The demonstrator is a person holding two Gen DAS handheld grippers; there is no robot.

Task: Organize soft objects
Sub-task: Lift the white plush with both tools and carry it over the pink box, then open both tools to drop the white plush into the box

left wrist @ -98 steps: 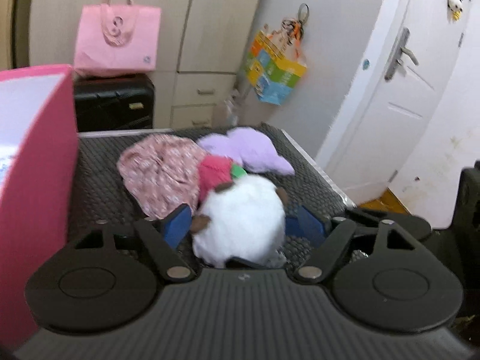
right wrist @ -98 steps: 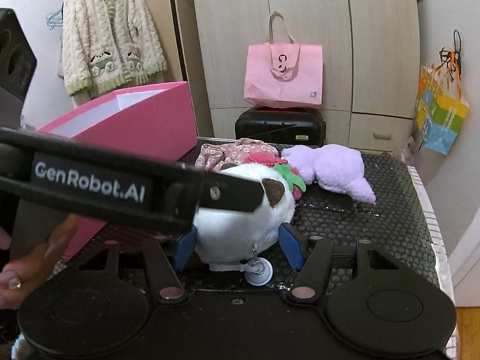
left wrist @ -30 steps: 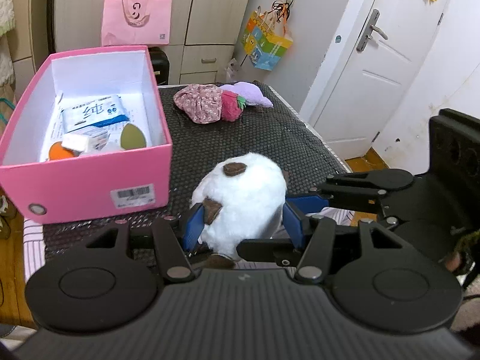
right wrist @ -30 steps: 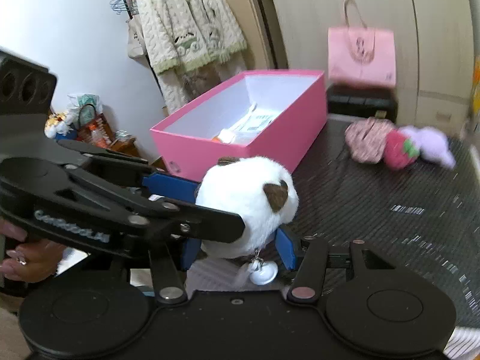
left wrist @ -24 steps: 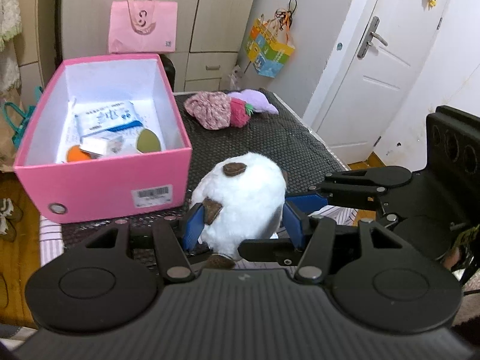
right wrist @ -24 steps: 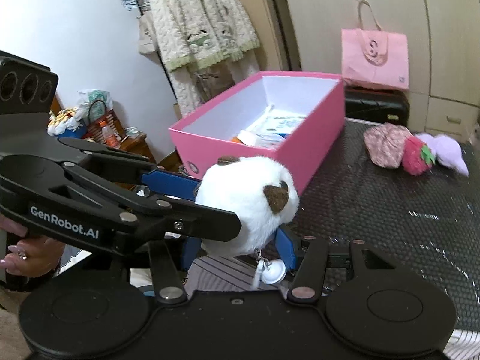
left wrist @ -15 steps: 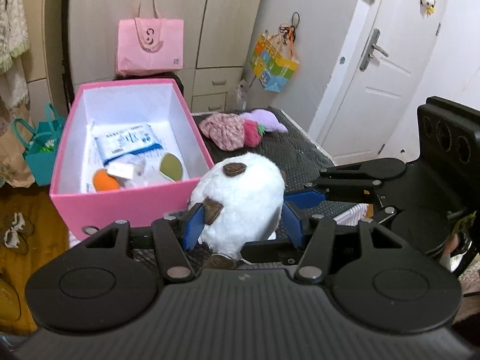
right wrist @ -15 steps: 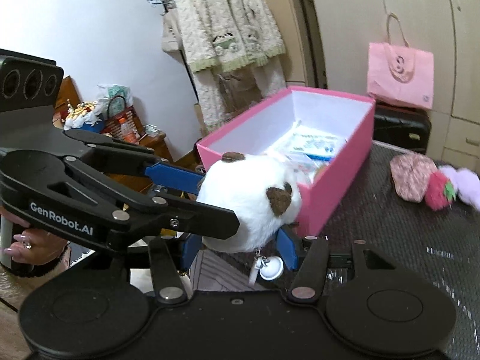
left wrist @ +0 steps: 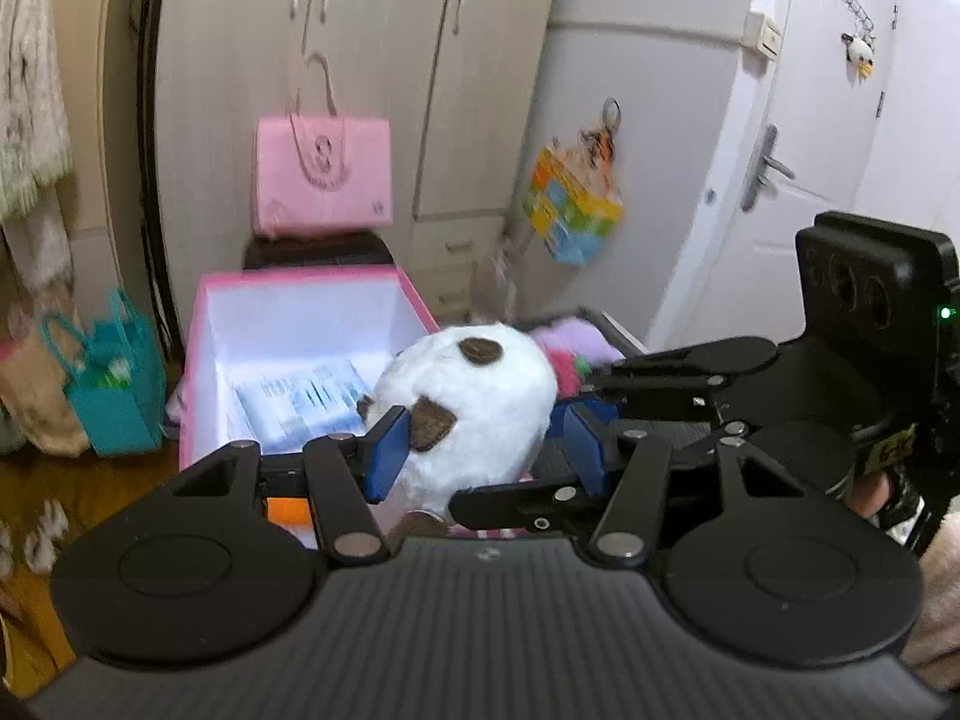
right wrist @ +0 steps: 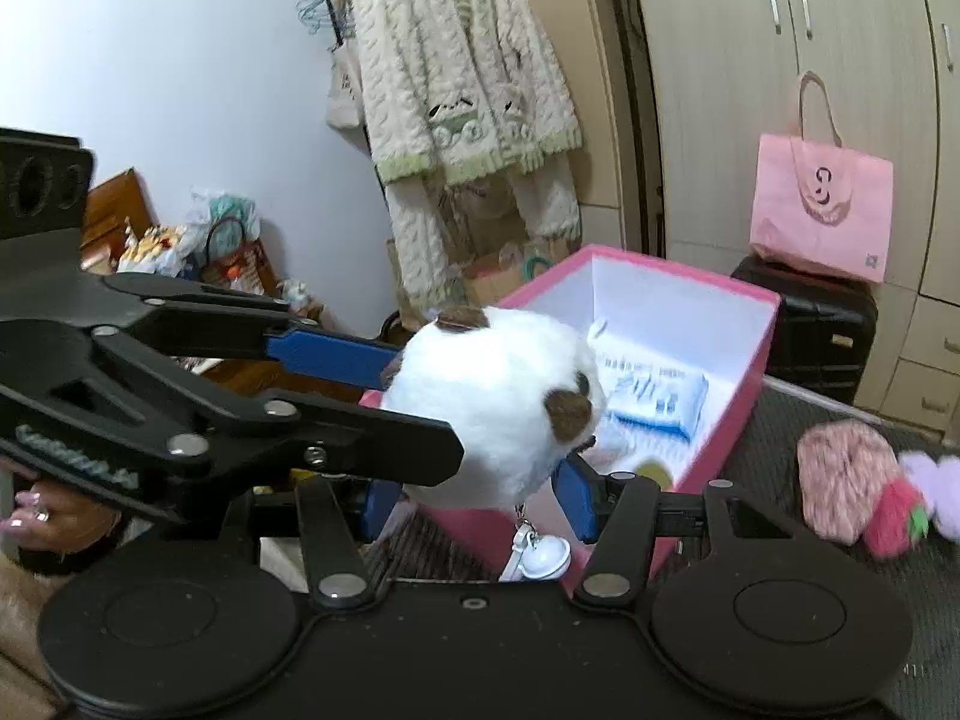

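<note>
A round white plush toy with brown patches [left wrist: 480,396] [right wrist: 498,408] hangs in the air, gripped from two sides. My left gripper [left wrist: 483,447] is shut on it, its blue pads pressing the lower flanks. My right gripper [right wrist: 480,501] is shut on it too, and a small white bell [right wrist: 543,558] dangles beneath. The toy is over the near corner of an open pink box [left wrist: 201,360] [right wrist: 747,372]. A blue-and-white packet [right wrist: 657,402] lies inside the box. A floral pouch [right wrist: 840,480], a strawberry plush [right wrist: 894,522] and a purple plush [right wrist: 936,477] lie on the black mesh table [right wrist: 750,480].
A pink tote bag [right wrist: 819,204] sits on a black suitcase [right wrist: 816,342] against the wardrobe behind the box. A knitted cardigan [right wrist: 462,78] hangs at the back left. A teal bag [left wrist: 114,396] stands on the floor left of the box. A white door [left wrist: 798,180] is on the right.
Both grippers have risen and carried the white plush toward the pink box. The box now sits right behind the toy, and the other toys have slid off to the side.
</note>
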